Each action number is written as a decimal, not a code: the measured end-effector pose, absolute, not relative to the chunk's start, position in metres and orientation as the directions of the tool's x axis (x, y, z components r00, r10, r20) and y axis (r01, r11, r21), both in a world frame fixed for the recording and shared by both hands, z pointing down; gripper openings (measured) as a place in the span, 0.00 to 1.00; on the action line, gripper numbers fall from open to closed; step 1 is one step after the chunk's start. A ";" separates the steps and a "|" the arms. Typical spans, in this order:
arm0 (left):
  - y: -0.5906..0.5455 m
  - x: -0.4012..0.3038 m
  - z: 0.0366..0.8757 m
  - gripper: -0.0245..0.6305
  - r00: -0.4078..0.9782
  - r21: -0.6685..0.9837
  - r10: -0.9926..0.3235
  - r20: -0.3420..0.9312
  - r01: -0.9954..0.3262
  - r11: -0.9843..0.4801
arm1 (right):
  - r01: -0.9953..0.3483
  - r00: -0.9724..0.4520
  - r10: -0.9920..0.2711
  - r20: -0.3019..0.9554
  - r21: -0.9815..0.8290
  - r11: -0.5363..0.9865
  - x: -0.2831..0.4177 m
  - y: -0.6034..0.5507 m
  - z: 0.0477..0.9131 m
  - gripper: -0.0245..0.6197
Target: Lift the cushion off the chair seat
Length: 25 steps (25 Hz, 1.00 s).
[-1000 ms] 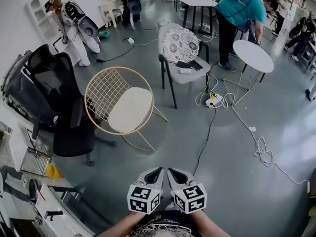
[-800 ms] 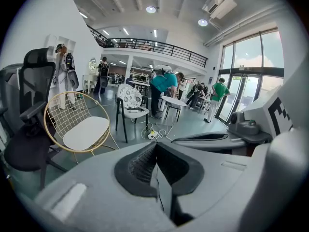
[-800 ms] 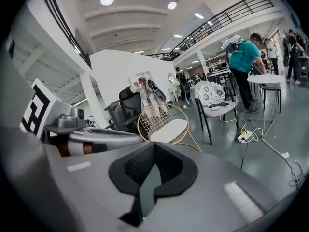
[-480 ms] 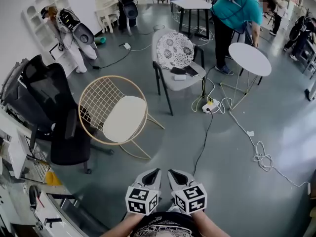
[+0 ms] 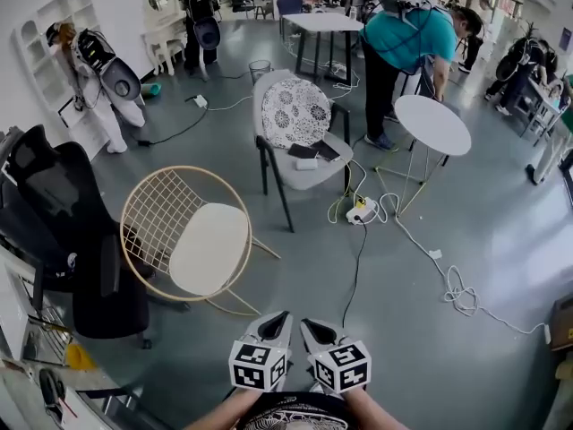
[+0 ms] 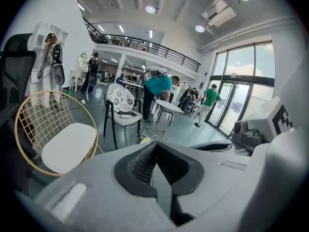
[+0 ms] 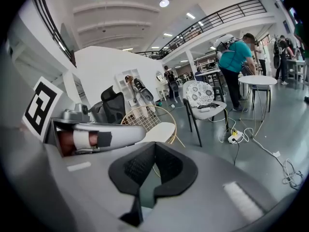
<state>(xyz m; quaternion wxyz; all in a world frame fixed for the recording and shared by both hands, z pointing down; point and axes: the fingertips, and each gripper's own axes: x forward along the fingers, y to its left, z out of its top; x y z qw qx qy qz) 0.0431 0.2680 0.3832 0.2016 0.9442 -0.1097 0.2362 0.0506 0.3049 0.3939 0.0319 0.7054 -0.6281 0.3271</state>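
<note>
Far off to the left gripper's left stands a black office chair. Ahead of that gripper and to its left is a gold wire chair, and a white cushion lies flat on its seat, well apart from both grippers.

The left gripper is held low and close to the person, its jaws pressed together with nothing between them. The right gripper sits just beside it, jaws likewise closed and empty.

Straight ahead of the pair, further off than the wire chair, is a grey chair. A patterned cushion stands upright on its seat, leaning on the backrest, with what may be a dark flat item and a small white one in front of it. Ahead and to the right gripper's right are a round white table and a person in a teal shirt.
</note>
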 end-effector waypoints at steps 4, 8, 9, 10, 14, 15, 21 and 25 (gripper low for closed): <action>0.233 0.047 0.388 0.03 0.872 0.359 -0.075 0.483 -0.276 -0.892 | -0.901 0.017 -0.859 0.511 -0.364 -0.235 0.051 0.270 0.397 0.04; 0.196 0.043 0.388 0.03 0.879 0.379 -0.056 0.473 -0.260 -0.888 | -0.905 0.024 -0.847 0.532 -0.348 -0.245 0.045 0.233 0.398 0.04; 0.187 0.041 0.388 0.03 0.881 0.384 -0.055 0.469 -0.260 -0.886 | -0.907 0.025 -0.844 0.535 -0.343 -0.244 0.044 0.224 0.398 0.04; 0.177 0.040 0.387 0.03 0.883 0.388 -0.055 0.466 -0.260 -0.884 | -0.909 0.026 -0.843 0.538 -0.339 -0.244 0.043 0.214 0.397 0.04; 0.145 0.036 0.388 0.03 0.889 0.405 -0.059 0.455 -0.266 -0.875 | -0.908 0.031 -0.839 0.543 -0.337 -0.251 0.043 0.184 0.396 0.04; 0.138 0.036 0.389 0.03 0.890 0.410 -0.060 0.453 -0.268 -0.872 | -0.909 0.032 -0.837 0.547 -0.333 -0.252 0.043 0.178 0.397 0.04; 0.109 0.038 0.390 0.03 0.892 0.427 -0.055 0.449 -0.268 -0.864 | -0.906 0.031 -0.832 0.554 -0.337 -0.258 0.048 0.149 0.394 0.04; 0.094 0.042 0.394 0.03 0.890 0.425 -0.062 0.452 -0.276 -0.862 | -0.908 0.023 -0.839 0.544 -0.340 -0.245 0.054 0.131 0.395 0.04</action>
